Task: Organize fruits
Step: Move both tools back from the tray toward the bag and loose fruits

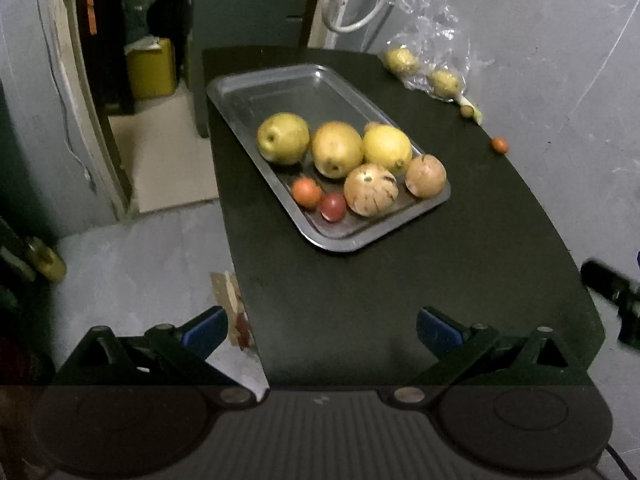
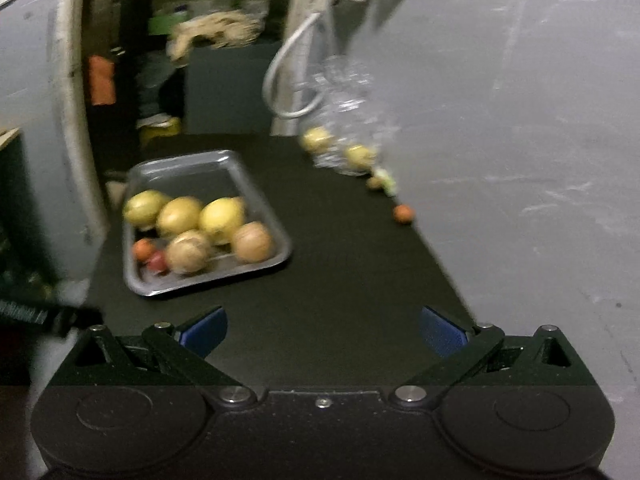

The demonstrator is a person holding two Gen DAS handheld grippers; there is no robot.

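Note:
A metal tray (image 1: 280, 84) (image 2: 188, 170) sits on the dark table (image 1: 380, 300) (image 2: 320, 272) and holds several fruits at its near end: yellow pears (image 1: 283, 138), a lemon (image 1: 387, 149), a striped melon (image 1: 371, 190) and two small red-orange fruits (image 1: 306, 193). A clear plastic bag (image 1: 434, 40) (image 2: 348, 120) at the far right edge holds two yellow fruits (image 1: 400, 60) (image 2: 316, 139). A small orange fruit (image 1: 499, 145) (image 2: 403, 213) lies loose near the right edge. My left gripper (image 1: 322, 330) and right gripper (image 2: 323, 330) both stand open over the near end of the table, holding nothing.
A small brown fruit with a green stalk (image 1: 468, 111) (image 2: 378, 182) lies beside the bag. A grey wall (image 1: 560, 60) runs along the table's right side. A doorway (image 1: 140, 80) with a yellow can opens at the left. A white hose (image 1: 352, 0) hangs behind.

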